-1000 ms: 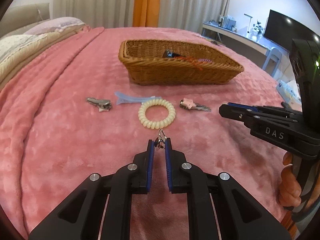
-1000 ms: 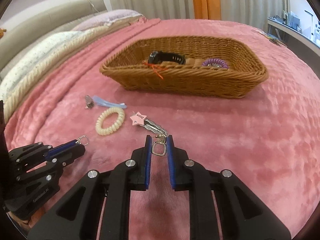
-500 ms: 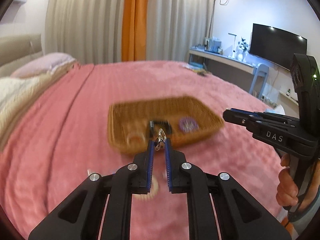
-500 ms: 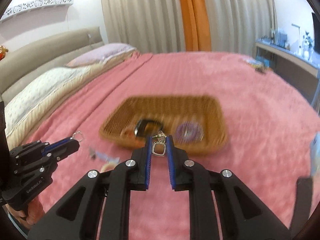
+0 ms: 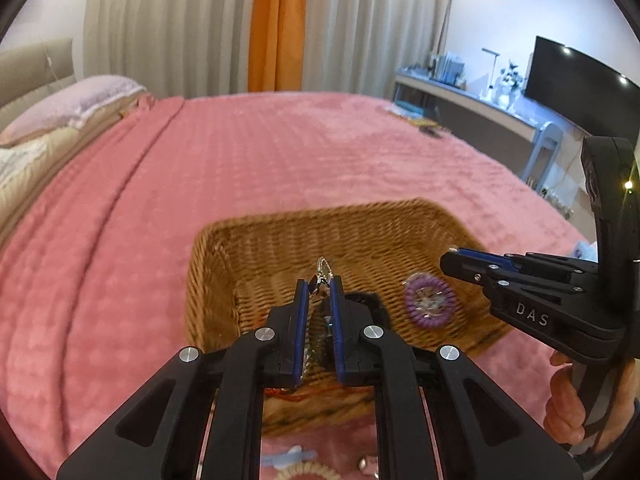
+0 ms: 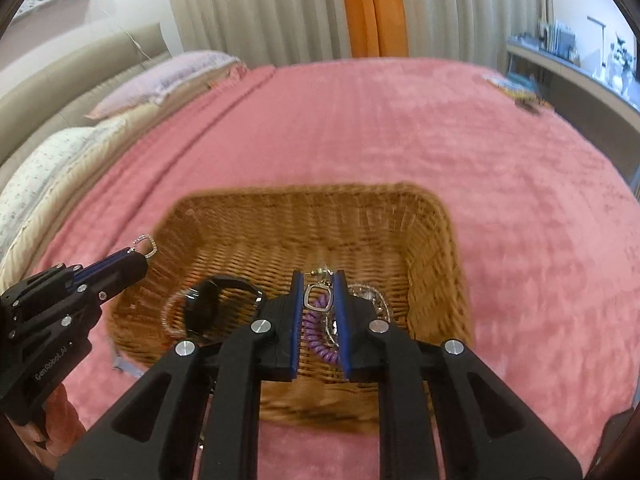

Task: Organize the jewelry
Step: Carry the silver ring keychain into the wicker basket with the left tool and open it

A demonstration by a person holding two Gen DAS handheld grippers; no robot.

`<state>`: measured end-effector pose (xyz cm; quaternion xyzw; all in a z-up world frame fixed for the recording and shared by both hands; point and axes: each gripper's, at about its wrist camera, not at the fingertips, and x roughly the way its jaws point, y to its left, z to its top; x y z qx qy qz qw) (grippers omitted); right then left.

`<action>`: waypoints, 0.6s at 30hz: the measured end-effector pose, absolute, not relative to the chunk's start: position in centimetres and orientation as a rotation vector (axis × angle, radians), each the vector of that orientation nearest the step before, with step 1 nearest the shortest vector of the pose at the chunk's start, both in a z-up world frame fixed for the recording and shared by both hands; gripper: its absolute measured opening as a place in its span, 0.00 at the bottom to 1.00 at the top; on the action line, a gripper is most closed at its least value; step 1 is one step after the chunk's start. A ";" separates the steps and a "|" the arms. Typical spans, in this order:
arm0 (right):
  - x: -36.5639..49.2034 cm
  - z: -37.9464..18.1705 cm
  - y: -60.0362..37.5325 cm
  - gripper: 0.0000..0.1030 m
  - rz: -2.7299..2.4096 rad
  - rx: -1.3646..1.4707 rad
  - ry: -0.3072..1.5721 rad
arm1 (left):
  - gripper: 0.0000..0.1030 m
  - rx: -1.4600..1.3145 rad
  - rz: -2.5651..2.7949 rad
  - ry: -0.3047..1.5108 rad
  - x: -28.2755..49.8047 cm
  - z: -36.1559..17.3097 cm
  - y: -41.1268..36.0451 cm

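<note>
My left gripper [image 5: 319, 285] is shut on a small silver hoop earring [image 5: 324, 270] that sticks up past its tips. It hangs over the near left part of the wicker basket [image 5: 320, 216]. My right gripper [image 6: 318, 280] is shut on a square silver earring [image 6: 318, 298] with a gold stud, above the basket's [image 6: 300, 196] middle. Each gripper shows in the other's view: the right gripper [image 5: 448, 258] over the basket's right side, the left gripper [image 6: 138, 260] with its earring [image 6: 145, 245] over the left rim.
In the basket lie a purple coil hair tie [image 5: 429, 306], a black watch [image 6: 216, 304] and a silver chain [image 6: 368, 300]. On the pink blanket in front of the basket lie a blue hair clip [image 5: 288, 456] and a cream coil tie [image 5: 308, 472]. A person's hand [image 5: 568, 400] holds the right gripper.
Both grippers have lifted off the blanket with their earrings and travelled forward until they hang over the basket. The cream coil tie and clips now lie behind, at the lower edge.
</note>
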<state>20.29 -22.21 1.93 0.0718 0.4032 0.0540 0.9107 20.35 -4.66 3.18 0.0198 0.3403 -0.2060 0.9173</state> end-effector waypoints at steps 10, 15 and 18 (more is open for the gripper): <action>20.6 0.0 -23.0 0.16 0.112 0.186 0.881 | 0.23 0.001 -0.429 0.772 21.5 0.7 -4.2; 18.2 2.0 -23.3 0.55 0.095 0.188 0.797 | 0.55 -0.012 -0.418 0.695 19.3 2.8 -3.4; 15.8 3.5 -23.2 0.55 0.114 0.206 0.750 | 0.75 -0.024 -0.395 0.646 17.2 4.6 -2.4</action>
